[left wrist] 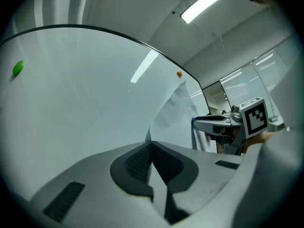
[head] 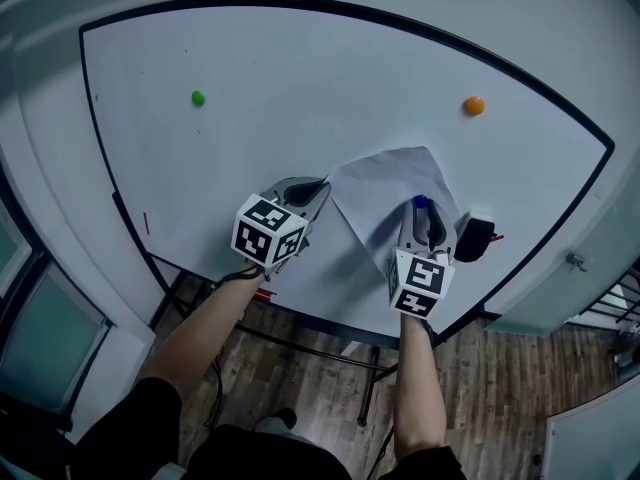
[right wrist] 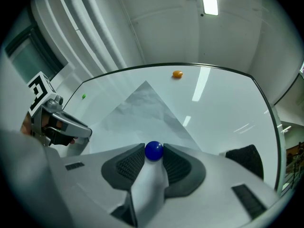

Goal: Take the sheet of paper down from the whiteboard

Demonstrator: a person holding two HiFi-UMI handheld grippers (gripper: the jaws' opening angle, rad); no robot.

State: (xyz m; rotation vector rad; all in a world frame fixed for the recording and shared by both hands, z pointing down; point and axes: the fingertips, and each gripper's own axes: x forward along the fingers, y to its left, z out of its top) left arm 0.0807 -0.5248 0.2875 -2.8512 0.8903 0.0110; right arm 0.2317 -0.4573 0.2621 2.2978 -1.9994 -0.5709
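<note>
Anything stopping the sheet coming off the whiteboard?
Yes: the blue magnet pins the sheet of paper to the whiteboard near a corner, between the right gripper's open jaws. Nothing else visible blocks it.

Glossy whiteboard (head: 300,58), creased matt paper sheet (head: 385,193)

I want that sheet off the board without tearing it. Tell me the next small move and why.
Probably close the right gripper on the blue magnet and pull it off the whiteboard. The magnet sits between the wide-apart jaws and pins the sheet of paper, whose left corner the left gripper already pinches, so the sheet should not drop.
</note>
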